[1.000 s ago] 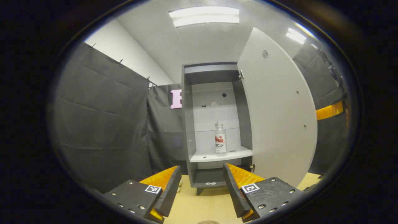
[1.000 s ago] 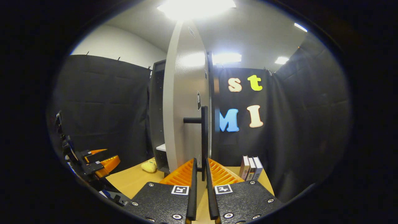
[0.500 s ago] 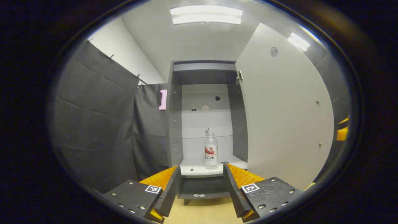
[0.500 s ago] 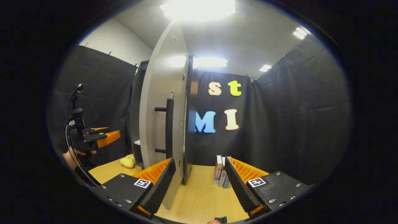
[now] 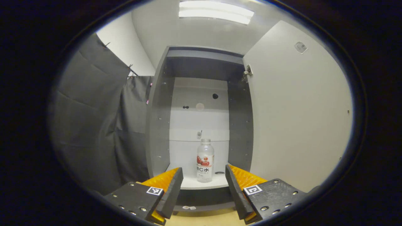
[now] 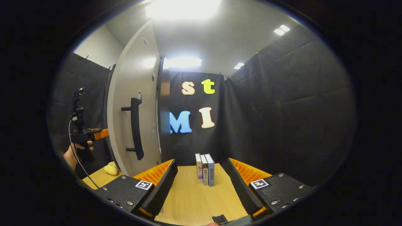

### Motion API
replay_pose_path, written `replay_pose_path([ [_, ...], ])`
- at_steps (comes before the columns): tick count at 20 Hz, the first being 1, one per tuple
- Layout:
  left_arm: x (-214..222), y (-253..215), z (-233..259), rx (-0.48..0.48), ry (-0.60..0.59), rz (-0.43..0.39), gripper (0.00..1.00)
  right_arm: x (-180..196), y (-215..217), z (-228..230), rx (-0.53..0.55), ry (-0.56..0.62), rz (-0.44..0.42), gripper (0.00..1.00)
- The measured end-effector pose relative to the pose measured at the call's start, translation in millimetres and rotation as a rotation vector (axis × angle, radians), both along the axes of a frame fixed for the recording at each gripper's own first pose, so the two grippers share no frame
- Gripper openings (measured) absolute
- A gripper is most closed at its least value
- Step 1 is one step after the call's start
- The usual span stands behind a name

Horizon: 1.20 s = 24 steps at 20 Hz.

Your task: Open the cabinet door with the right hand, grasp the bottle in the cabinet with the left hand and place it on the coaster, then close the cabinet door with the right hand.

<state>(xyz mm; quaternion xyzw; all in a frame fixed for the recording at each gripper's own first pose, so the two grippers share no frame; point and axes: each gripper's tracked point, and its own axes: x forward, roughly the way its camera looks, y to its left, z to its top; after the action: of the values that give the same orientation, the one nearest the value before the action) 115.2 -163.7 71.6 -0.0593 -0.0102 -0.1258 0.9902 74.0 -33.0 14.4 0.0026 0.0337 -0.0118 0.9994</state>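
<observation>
Inside the open cabinet (image 5: pixel 158 125): one clear bottle (image 5: pixel 205 160), upright on the white shelf (image 5: pixel 201 183). Door (image 5: pixel 298 119) swung wide at right. Left gripper (image 5: pixel 203 188) spread, empty, aimed at the bottle, short of it. Right gripper (image 6: pixel 201 185) spread, empty, apart from the door handle (image 6: pixel 135 128); three books (image 6: pixel 205 169) upright on the table (image 6: pixel 194 201) ahead.

Left gripper view faces cabinet (image 5: pixel 201 94) inside, close; right gripper view beside, both w/ door (image 6: pixel 132 103).
</observation>
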Motion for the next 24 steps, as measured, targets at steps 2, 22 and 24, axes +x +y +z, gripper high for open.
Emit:
replay_pose_path([
  [2, 24.2, -6.3, -3.3, 0.008, -0.003, -0.025, 0.78, 0.8, -0.8, -4.2, 0.005, 0.01, -0.036, 0.97],
  [22, 172.9, -60.8, -72.1, 0.062, 0.05, -0.162, 0.77, 27.8, 21.0, -41.4, 0.004, 0.096, -0.189, 0.97],
  [24, 178.4, -63.6, -75.5, 0.056, 0.056, -0.172, 0.77, 28.9, 22.6, -43.6, -0.002, 0.101, -0.193, 0.97],
])
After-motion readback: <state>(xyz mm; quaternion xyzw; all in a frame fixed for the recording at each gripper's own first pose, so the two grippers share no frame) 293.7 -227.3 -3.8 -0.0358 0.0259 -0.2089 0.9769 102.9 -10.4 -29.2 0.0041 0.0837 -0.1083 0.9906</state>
